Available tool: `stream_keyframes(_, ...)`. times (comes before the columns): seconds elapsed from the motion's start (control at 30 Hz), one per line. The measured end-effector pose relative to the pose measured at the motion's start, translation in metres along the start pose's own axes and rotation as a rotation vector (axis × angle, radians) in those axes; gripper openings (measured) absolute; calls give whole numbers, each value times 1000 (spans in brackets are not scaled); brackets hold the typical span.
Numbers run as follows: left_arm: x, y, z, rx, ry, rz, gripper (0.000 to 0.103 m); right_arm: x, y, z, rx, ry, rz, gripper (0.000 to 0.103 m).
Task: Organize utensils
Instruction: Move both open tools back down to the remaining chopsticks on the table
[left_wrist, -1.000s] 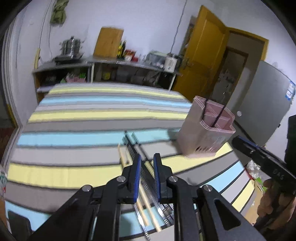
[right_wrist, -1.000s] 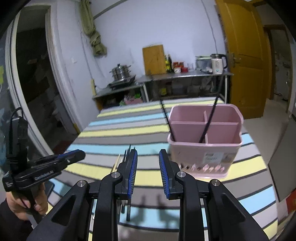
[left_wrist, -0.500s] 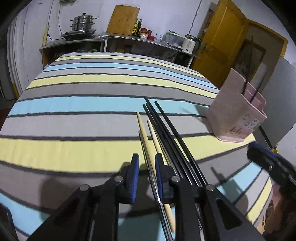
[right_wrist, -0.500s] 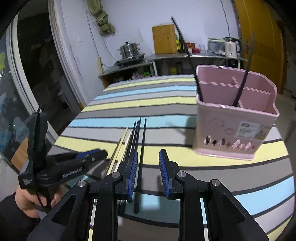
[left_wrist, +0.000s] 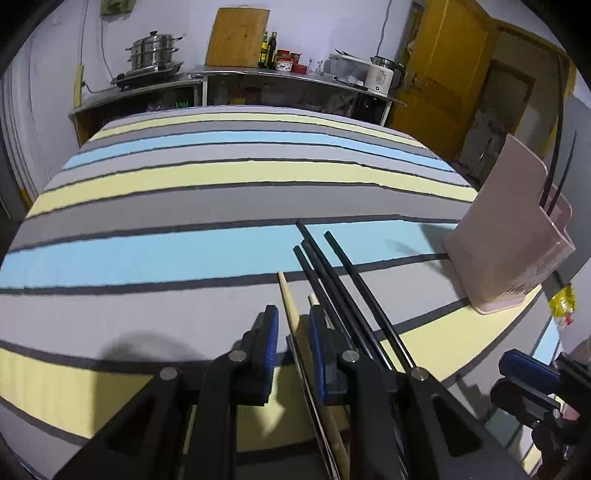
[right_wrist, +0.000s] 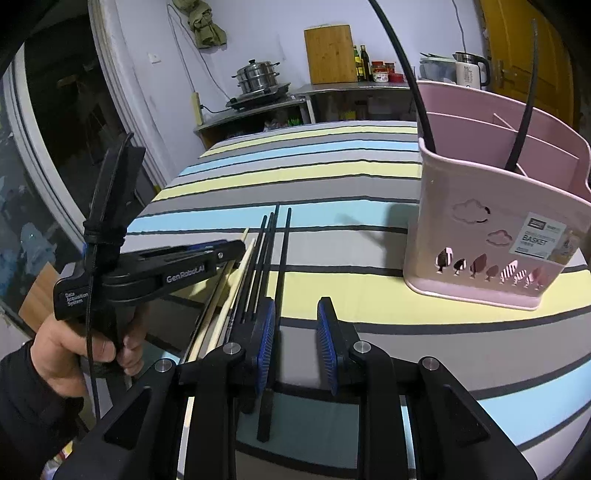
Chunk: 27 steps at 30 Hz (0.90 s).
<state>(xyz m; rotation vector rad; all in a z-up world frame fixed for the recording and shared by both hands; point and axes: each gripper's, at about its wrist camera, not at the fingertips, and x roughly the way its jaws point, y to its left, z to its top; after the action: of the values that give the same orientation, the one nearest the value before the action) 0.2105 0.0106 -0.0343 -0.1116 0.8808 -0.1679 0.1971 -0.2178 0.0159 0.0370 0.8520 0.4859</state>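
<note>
Wooden chopstick lies between the closing left gripper jaws, untouched – black chopsticks just beside on striped cloth; right gripper open, pink basket near

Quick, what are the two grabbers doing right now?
Left gripper: closing around a wooden chopstick, not squeezing it yet.
Right gripper: open, holding nothing.
</note>
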Motion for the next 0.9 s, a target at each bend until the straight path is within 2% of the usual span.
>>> stream_keyframes(0.07, -1, 0, 0, 25, 5, 18, 10, 4, 1, 2, -3, 6, -2, 25)
stream_keyframes(0.13, -3, 6, -1, 27, 9, 1, 10, 9, 3, 2, -6, 13, -2, 25)
stream_keyframes(0.47, -14, 33, -2, 53, 24, 50, 9, 43, 13, 18, -39, 48, -3, 25)
stream_keyframes(0.7, -15, 47, 0, 1, 30, 0, 9, 72, 16, 31, -56, 84, -20, 24)
stream_keyframes(0.9, -11, 45, 3, -26, 34, -9, 9, 85, 12, 38, -53, 104, -38, 22)
